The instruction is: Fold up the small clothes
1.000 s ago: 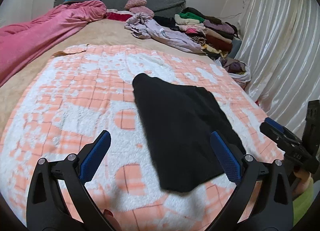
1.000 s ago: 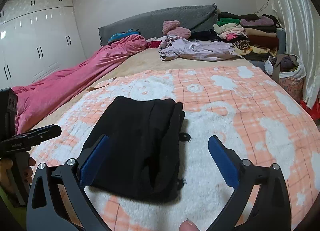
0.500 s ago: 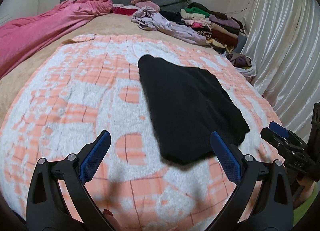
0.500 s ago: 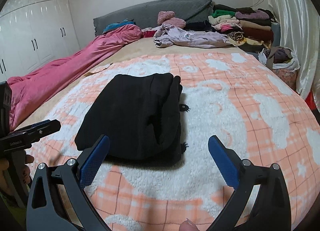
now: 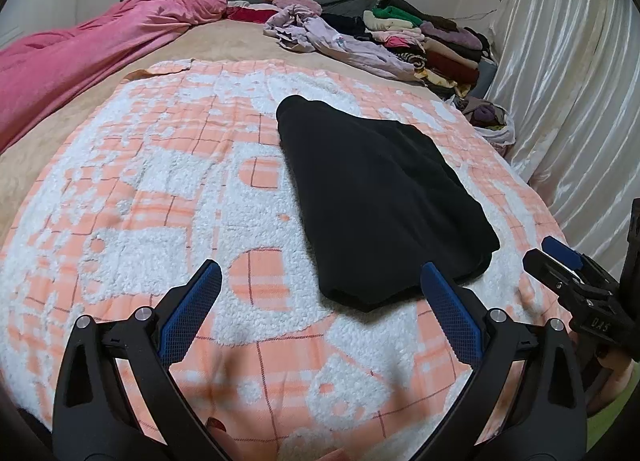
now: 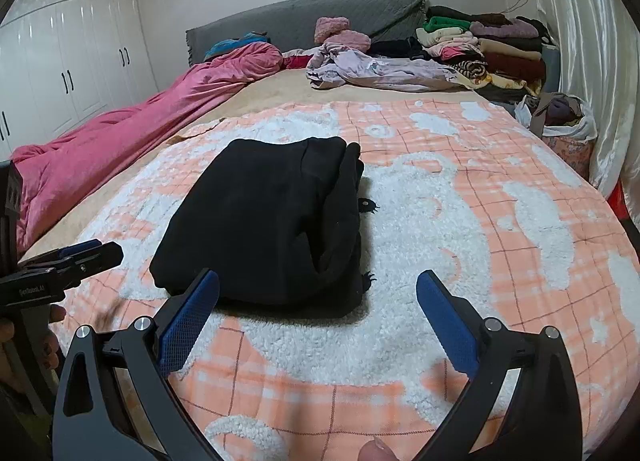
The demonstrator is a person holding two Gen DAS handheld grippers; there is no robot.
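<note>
A black garment [image 5: 376, 197] lies folded into a thick rectangle on the orange-and-white fleece blanket [image 5: 152, 189]; in the right wrist view [image 6: 268, 217] its layered edge faces right. My left gripper [image 5: 320, 313] is open and empty, held above the blanket short of the garment's near edge. My right gripper [image 6: 318, 313] is open and empty, just in front of the garment's near end. Each gripper shows at the edge of the other's view, the right [image 5: 568, 273] and the left [image 6: 68, 261].
A pink duvet [image 6: 132, 141] runs along the bed's left side. A lilac garment [image 6: 372, 69] and a stack of folded clothes [image 6: 488, 49] lie at the far right by the grey headboard [image 6: 304, 21]. A bag of clothes [image 6: 560, 117] stands by the curtain [image 5: 560, 81].
Both grippers have pulled back from the black garment and risen, so it sits farther ahead in both views. The garment has not moved. Both stay open.
</note>
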